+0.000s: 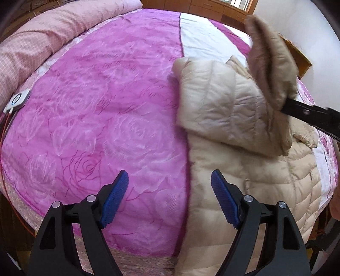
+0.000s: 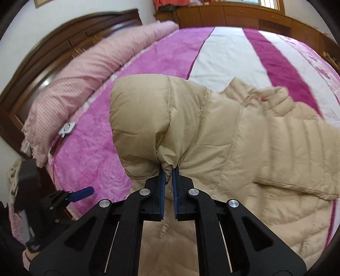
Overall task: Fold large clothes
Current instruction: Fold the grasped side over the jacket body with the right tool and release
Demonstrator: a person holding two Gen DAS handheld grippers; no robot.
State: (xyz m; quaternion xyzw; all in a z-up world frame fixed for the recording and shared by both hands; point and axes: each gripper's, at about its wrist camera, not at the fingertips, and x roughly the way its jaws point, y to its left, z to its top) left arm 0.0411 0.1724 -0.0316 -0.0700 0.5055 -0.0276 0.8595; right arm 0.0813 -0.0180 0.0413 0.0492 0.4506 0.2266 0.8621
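A beige quilted down jacket (image 1: pixel 244 184) lies on the right side of a pink rose-patterned bedspread (image 1: pixel 95 127). Its sleeve (image 2: pixel 153 118) is lifted off the jacket body (image 2: pixel 276 208), pinched at the cuff by my right gripper (image 2: pixel 169 172), whose blue pads are shut on the fabric. In the left wrist view the right gripper's black fingers (image 1: pixel 297 109) come in from the right, holding the raised sleeve (image 1: pixel 274 70). My left gripper (image 1: pixel 170 180) hangs open over the bedspread beside the jacket's left edge, nothing between its blue pads. It also shows at the lower left as the left gripper (image 2: pixel 82 194).
A rolled pink striped duvet (image 2: pixel 85 89) lies along the dark wooden headboard (image 2: pixel 42 63). A small white controller (image 1: pixel 19 99) with a red cable sits at the bed's left edge. Wooden cabinets (image 2: pixel 223 14) stand beyond the bed's far side.
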